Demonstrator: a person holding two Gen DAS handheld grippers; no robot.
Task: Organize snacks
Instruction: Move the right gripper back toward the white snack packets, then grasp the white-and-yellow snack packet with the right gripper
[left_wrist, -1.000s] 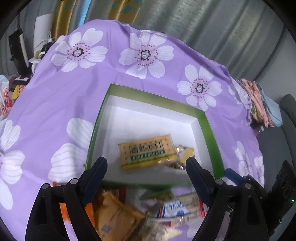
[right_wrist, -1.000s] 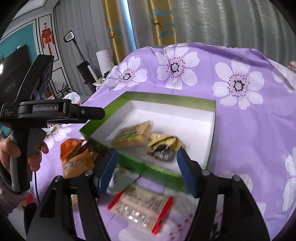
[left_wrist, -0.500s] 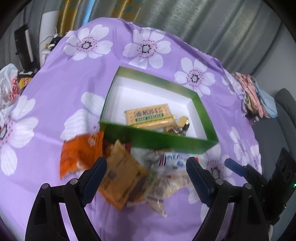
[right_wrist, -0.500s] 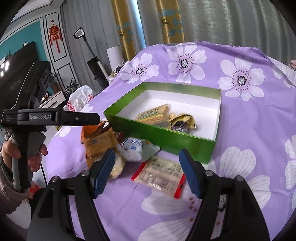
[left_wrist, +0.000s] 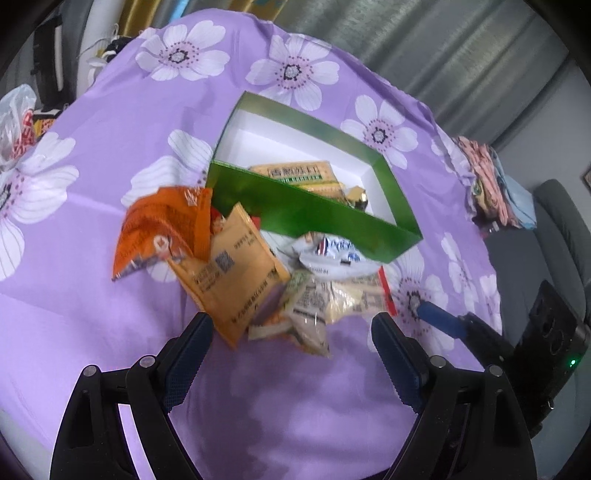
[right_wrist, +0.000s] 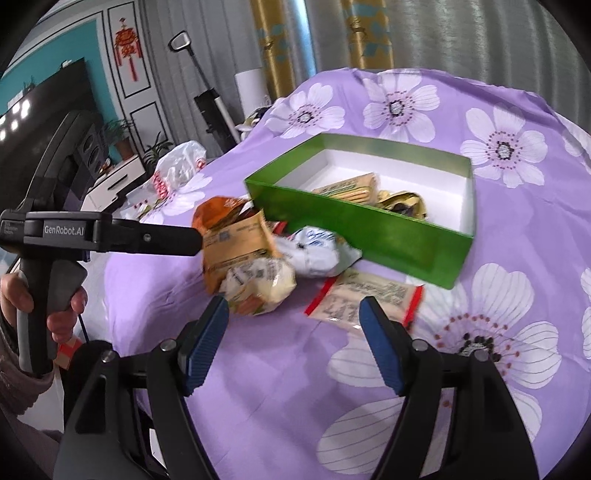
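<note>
Snacks (left_wrist: 258, 284) beside the green box (left_wrist: 317, 218) overlap, so we cannot see them all; only the right view shows a hand (right_wrist: 40, 299); left gripper (left_wrist: 291, 332) spread wide, right gripper (right_wrist: 293, 317) just been opening, both holding nothing

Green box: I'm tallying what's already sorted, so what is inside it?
Inside the green box lie a yellow cracker pack and a crumpled gold wrapper. The near wall hides their lower edges and the floor there.

One green box (right_wrist: 369, 236) holding two snacks; roughly six packets (left_wrist: 236, 273) heaped outside, though overlap blurs that count; two hand-held grippers (left_wrist: 291, 332).
</note>
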